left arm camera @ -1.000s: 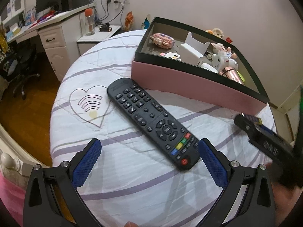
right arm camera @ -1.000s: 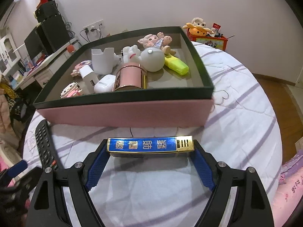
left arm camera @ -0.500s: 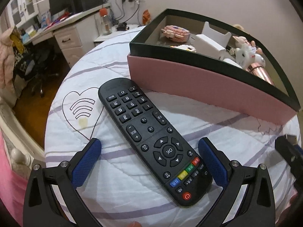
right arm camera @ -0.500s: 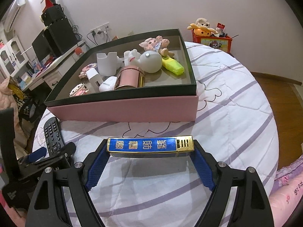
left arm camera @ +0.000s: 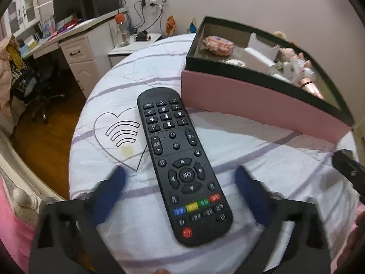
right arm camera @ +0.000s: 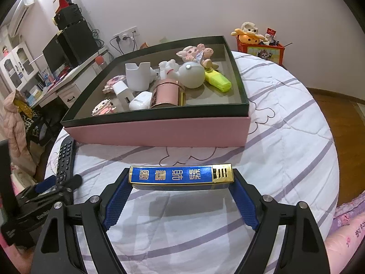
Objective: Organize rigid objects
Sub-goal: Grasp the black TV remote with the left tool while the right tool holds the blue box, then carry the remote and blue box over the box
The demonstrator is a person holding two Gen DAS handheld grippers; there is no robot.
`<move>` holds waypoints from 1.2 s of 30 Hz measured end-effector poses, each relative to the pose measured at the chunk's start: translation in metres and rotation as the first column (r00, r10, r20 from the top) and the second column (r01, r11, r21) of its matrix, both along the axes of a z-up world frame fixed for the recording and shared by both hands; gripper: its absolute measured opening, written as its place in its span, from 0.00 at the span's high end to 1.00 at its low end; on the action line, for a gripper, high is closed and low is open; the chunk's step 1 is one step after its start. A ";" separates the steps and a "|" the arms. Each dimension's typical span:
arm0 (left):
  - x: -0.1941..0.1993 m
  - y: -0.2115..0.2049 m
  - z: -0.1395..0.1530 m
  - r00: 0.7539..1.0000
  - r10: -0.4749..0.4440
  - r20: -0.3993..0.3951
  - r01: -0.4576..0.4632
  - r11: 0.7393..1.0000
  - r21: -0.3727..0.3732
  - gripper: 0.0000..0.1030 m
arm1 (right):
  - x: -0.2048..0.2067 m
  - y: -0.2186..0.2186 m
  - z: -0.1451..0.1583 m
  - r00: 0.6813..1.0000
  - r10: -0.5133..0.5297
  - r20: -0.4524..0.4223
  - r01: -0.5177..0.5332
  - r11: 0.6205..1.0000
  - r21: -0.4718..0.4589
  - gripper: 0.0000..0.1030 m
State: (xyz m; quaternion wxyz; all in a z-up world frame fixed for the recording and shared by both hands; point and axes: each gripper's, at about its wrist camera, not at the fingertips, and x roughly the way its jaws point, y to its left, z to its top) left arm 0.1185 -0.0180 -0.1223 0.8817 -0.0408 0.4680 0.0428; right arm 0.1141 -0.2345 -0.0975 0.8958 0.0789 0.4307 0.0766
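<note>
Two items outside box. Near: right gripper (right arm camera: 181, 188) clamped endwise on blue-gold lighter (right arm camera: 181, 175), above bedspread. Left gripper (left arm camera: 180, 182) wide open, straddling remote (left arm camera: 180, 166), not gripping. Far: pink box (right arm camera: 159, 132), several trinkets already inside. Judged partly done.

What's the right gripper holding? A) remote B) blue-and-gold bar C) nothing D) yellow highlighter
B: the right gripper has both blue pads pressed on the ends of the blue-and-gold bar, held above the bedspread; the remote lies on the bed to the left.
</note>
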 end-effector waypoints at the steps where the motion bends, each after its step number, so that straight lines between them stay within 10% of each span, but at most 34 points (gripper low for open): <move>1: 0.002 -0.002 -0.001 1.000 -0.005 0.011 0.005 1.000 0.011 0.06 | 0.000 0.001 0.000 1.000 0.002 0.000 -0.002 1.000 -0.001 0.18; 7: -0.004 0.004 0.006 0.999 -0.015 0.050 0.015 1.000 0.004 0.52 | -0.002 0.004 -0.001 1.000 0.000 -0.005 0.000 1.000 -0.009 0.18; 23: -0.034 0.023 0.034 0.990 -0.071 0.120 0.079 0.995 -0.057 0.59 | -0.010 0.025 0.011 0.999 0.036 0.007 -0.036 0.999 -0.018 0.18; 30: -0.018 0.020 0.008 0.996 -0.087 0.034 0.087 0.996 0.005 0.48 | -0.015 0.028 0.012 0.999 0.037 0.008 -0.036 0.999 -0.022 0.18; 36: -0.014 0.026 0.012 0.993 -0.112 0.029 0.113 0.991 -0.068 0.57 | -0.017 0.028 0.012 0.999 0.033 0.006 -0.033 0.999 -0.023 0.18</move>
